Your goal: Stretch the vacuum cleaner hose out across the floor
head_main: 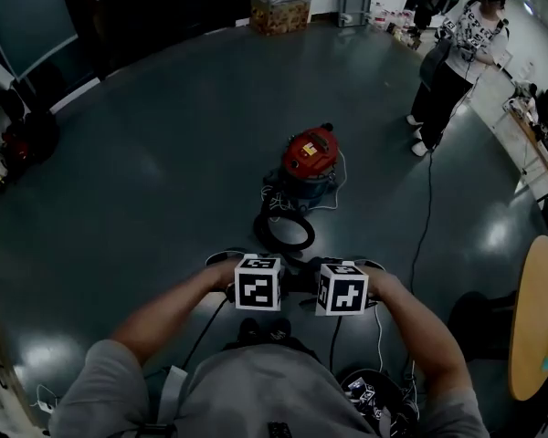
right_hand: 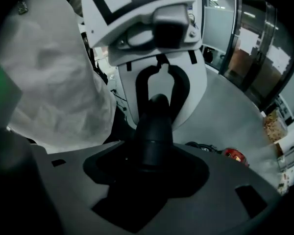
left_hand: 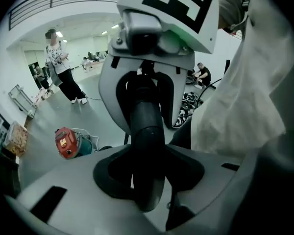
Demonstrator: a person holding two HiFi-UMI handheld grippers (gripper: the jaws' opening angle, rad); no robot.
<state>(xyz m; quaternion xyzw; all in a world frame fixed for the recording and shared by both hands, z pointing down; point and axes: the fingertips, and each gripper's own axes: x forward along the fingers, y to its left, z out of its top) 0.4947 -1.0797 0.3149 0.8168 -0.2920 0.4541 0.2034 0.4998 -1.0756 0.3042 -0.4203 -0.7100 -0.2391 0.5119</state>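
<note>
Black hose [head_main: 285,233], near end mostly behind marker cubes [head_main: 258,283]

A: Where is the hose [left_hand: 147,131]?
B: Between the jaws of the left claw [left_hand: 148,177]. Its end sits between those of the right claw [right_hand: 154,163], which faces the left one, just beside it.
A: And the vacuum cleaner [head_main: 310,156]?
B: On the floor [head_main: 164,181] ahead of both claws, with a coil [head_main: 285,232] between. A person [head_main: 457,62] stands beyond, rightward, and a table [head_main: 537,322] is to the right.
</note>
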